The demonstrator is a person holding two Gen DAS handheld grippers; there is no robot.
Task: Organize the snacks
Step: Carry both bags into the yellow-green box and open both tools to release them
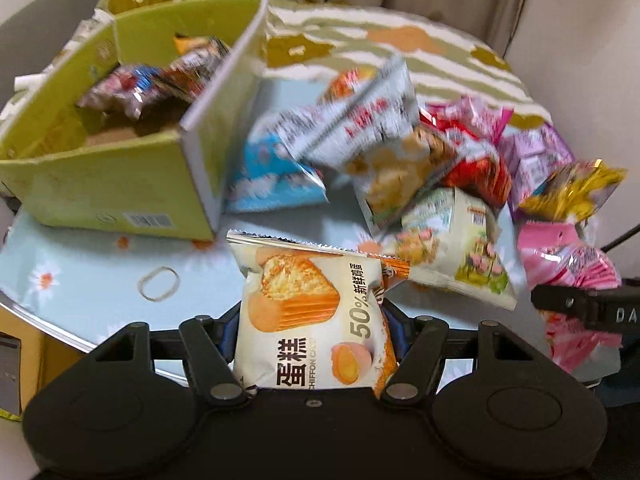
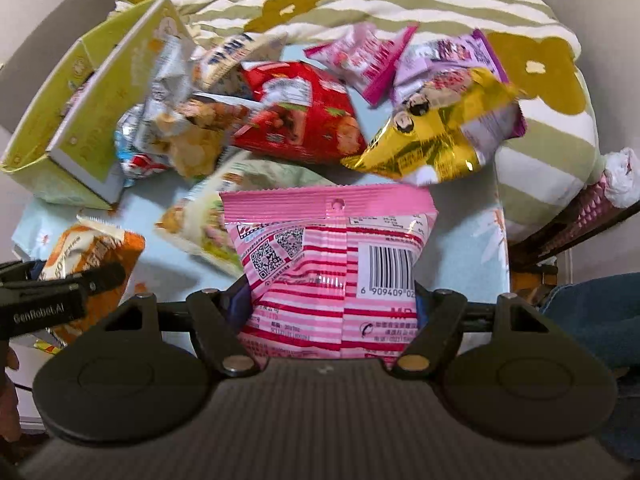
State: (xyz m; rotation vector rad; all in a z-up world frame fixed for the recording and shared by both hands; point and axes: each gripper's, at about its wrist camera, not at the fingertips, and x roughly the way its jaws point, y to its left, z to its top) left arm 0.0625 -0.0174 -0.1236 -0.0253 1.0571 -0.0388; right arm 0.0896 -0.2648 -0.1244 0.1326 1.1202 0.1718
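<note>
Snacks gripped: left tongs (image 1: 314,320) clasp chiffon cake packet (image 1: 308,312), right tongs (image 2: 334,312) pink packet (image 2: 332,268).

Loose snack packets (image 1: 372,128) blurred, print unreadable

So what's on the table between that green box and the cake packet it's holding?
Mostly bare tablecloth, seen in the left wrist view. Only a rubber band lies between the green box and the cake packet held in the left gripper.
</note>
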